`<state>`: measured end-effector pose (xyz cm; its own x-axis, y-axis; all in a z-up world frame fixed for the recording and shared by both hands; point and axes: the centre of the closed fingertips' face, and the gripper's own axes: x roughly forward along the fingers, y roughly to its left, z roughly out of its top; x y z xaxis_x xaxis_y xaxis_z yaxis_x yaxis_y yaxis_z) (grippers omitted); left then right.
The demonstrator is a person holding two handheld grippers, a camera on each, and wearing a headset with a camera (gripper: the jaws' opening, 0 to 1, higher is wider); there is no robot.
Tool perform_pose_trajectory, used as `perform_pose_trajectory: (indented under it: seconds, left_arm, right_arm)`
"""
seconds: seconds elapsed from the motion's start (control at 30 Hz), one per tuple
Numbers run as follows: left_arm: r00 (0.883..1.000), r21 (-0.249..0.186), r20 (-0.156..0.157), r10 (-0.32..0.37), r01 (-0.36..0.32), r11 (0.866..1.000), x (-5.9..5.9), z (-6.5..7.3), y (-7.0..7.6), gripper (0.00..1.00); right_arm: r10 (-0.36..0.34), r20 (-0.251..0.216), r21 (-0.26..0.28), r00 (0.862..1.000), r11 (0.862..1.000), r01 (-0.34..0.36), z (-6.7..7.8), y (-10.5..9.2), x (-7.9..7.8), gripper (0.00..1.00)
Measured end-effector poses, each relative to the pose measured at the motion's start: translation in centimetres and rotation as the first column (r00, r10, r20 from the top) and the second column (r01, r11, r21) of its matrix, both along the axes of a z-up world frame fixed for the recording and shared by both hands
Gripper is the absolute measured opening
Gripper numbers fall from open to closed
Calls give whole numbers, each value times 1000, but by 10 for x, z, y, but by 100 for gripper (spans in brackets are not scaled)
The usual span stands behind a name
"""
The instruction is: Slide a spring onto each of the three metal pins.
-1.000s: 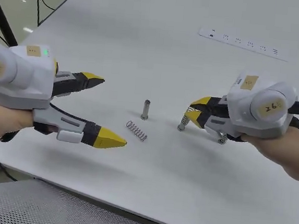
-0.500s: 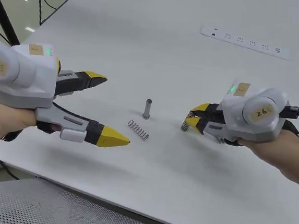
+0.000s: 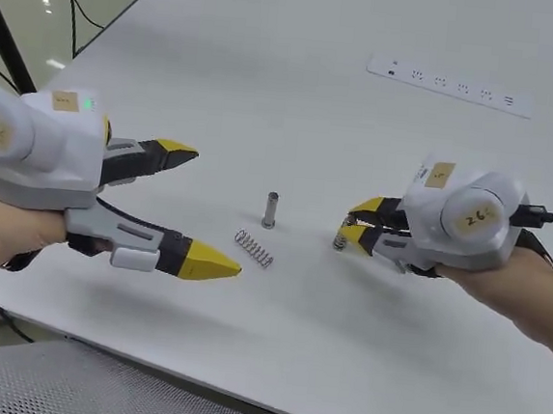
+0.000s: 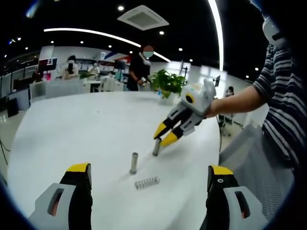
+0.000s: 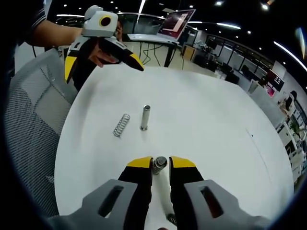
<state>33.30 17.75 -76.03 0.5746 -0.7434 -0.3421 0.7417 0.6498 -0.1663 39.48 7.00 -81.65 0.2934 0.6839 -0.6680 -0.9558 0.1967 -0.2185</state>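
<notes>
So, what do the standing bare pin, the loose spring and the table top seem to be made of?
Bare pin: likely steel, grey with a dull sheen.
Loose spring: thin metal wire, probably steel, its coils glinting silver.
Table top: smooth white surface with soft reflections, perhaps laminate; the look cannot settle it.

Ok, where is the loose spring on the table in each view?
Head view: the loose spring lies near centre, just below-left of the bare upright pin.
Left gripper view: the spring lies low centre, just below the pin.
Right gripper view: the spring lies left of centre, beside the pin.
Shared landmark: the bare pin.
</notes>
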Motion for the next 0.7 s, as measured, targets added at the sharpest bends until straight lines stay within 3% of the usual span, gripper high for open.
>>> perform_pose_trajectory:
  seconds: [0.27, 0.4, 0.7]
  left_arm:
    - [1000, 1, 2, -1, 1, 1000, 2, 3, 0, 98]
    - [1000, 3, 4, -3, 3, 1000, 2, 4, 0, 98]
    - [1000, 3, 6, -1, 1, 1000, 2, 6, 1, 98]
  right_arm:
    - [-17, 5, 23, 1000, 1000, 17, 8, -2, -1, 13]
    - [-62, -48, 96, 997, 993, 67, 17, -1, -3, 14]
    - [-125, -94, 199, 988, 970, 142, 38, -8, -6, 17]
